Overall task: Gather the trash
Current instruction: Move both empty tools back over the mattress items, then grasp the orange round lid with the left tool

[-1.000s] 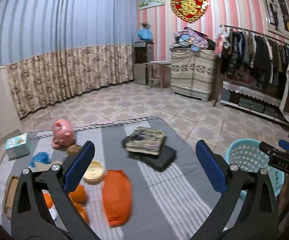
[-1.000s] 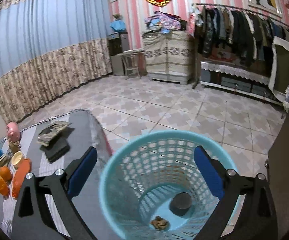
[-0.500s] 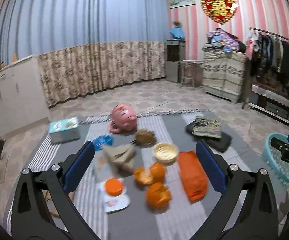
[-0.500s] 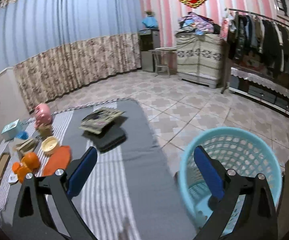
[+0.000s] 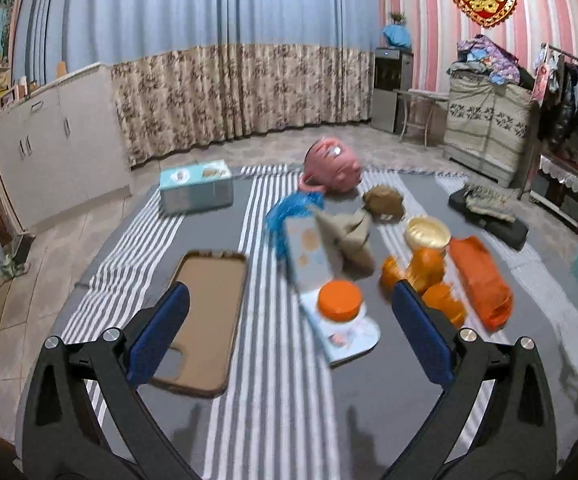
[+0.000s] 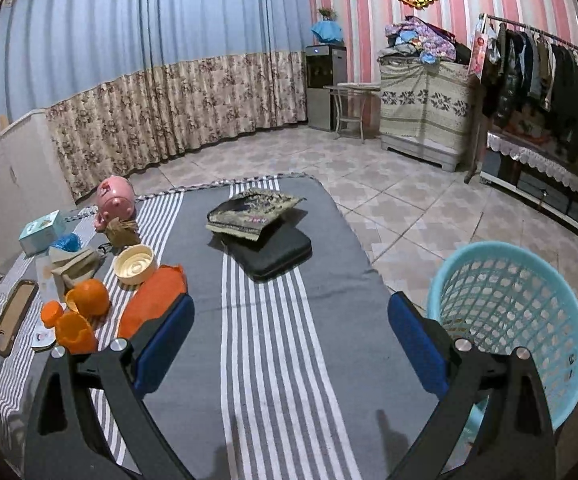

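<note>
Litter mostly uncollected — that is my read of the mat [image 5: 273, 380]. Both grippers hang above it with nothing in them: left gripper [image 5: 289, 336] spread wide, jaws well apart, over the near stripes; right gripper [image 6: 291, 340] likewise released, over the grey middle band.

Trash lies in one cluster on the mat's left half, as the right camera sees it. Orange peels [image 6: 87, 298] — several pieces, touching or just beside one another. Orange bag [image 6: 151, 298] next to them, flat. Cream bowl [image 6: 135, 264] just beyond the bag. Crumpled tan paper [image 5: 349, 236] and blue wrapper [image 5: 289, 210] farther back, with a brown wad [image 5: 383, 202] near the pink piggy bank [image 5: 331, 166]. Orange cap [image 5: 339, 300] sits on a flat printed card [image 5: 347, 336]. Which of these count as trash is my guess; the phone case [image 5: 205, 312], tissue box [image 5: 195, 190] and the black case [image 6: 269, 254] with a folded cloth on it look like keepers.

Basket [image 6: 509, 320], pale blue mesh, stands on the tiles off the mat's right edge, well apart from the cluster. Its bottom is hidden behind the right jaw, so contents cannot be told.

Judgement: early or middle stage. Nearly all of the pile is left. Left gripper is nearer it; cap and peels lie closest ahead of its jaws.
</note>
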